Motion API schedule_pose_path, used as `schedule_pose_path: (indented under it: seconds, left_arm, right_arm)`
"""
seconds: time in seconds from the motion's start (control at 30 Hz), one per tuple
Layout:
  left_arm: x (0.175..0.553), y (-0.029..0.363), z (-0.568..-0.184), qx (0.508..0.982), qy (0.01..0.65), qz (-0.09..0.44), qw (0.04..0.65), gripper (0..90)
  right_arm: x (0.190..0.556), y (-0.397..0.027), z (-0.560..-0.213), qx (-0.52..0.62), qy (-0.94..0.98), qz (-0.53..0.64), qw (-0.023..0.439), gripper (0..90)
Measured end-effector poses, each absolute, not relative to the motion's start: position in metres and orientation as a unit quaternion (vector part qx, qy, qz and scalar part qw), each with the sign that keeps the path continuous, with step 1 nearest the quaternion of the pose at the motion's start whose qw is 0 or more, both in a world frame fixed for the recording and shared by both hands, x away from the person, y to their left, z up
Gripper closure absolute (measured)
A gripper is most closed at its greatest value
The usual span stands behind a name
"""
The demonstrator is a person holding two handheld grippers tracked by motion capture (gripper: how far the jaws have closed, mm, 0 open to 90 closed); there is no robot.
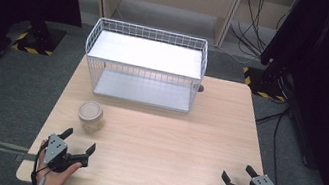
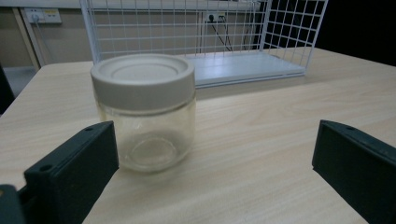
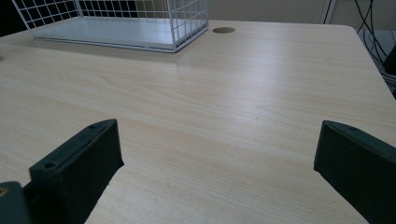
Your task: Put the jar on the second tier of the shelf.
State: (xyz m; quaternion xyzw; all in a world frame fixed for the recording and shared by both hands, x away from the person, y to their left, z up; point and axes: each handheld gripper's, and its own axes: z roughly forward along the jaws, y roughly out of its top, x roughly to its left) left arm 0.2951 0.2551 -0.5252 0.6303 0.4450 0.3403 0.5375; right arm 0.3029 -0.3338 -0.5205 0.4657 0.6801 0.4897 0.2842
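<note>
A small clear glass jar (image 1: 91,116) with a beige screw lid stands upright on the wooden table (image 1: 169,144), left of centre. It looks empty in the left gripper view, where the jar (image 2: 145,112) stands just beyond the left jaw. My left gripper (image 1: 79,141) is open near the front left edge, a short way in front of the jar and not touching it. Open as well, my right gripper (image 1: 238,174) rests near the front right edge with bare table between its jaws. A white wire basket (image 1: 145,64) stands at the back of the table.
The wire basket (image 2: 205,42) lies on its side with its open face toward me and a white shelf inside. A round cable hole (image 3: 223,30) sits in the table beside the basket's right end. Dark stands and cables flank the table on the floor.
</note>
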Motion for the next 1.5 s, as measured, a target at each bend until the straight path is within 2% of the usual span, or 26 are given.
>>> schedule_pose_path:
  seconds: [0.37, 0.7, 1.1, 1.33, 1.5]
  left_arm:
    - [0.313, 0.259, -0.522, 0.626, 0.445, 0.357, 0.532, 0.0]
    - [0.356, 0.259, -0.524, 0.618, 0.466, 0.370, 0.514, 0.2]
    - [0.384, 0.257, -0.531, 0.619, 0.478, 0.368, 0.503, 1.1]
    - [0.392, 0.255, -0.531, 0.618, 0.481, 0.365, 0.503, 9.1]
    - [0.392, 0.255, -0.531, 0.619, 0.477, 0.367, 0.505, 10.0]
  right_arm:
    - [0.303, -0.333, -0.521, 0.469, 0.679, 0.486, 0.286, 1.1]
    - [0.304, -0.334, -0.521, 0.472, 0.678, 0.487, 0.284, 1.1]
    - [0.304, -0.334, -0.521, 0.471, 0.678, 0.487, 0.285, 1.1]
    - [0.304, -0.334, -0.521, 0.471, 0.679, 0.487, 0.284, 1.1]
    - [0.304, -0.334, -0.521, 0.471, 0.678, 0.488, 0.283, 1.1]
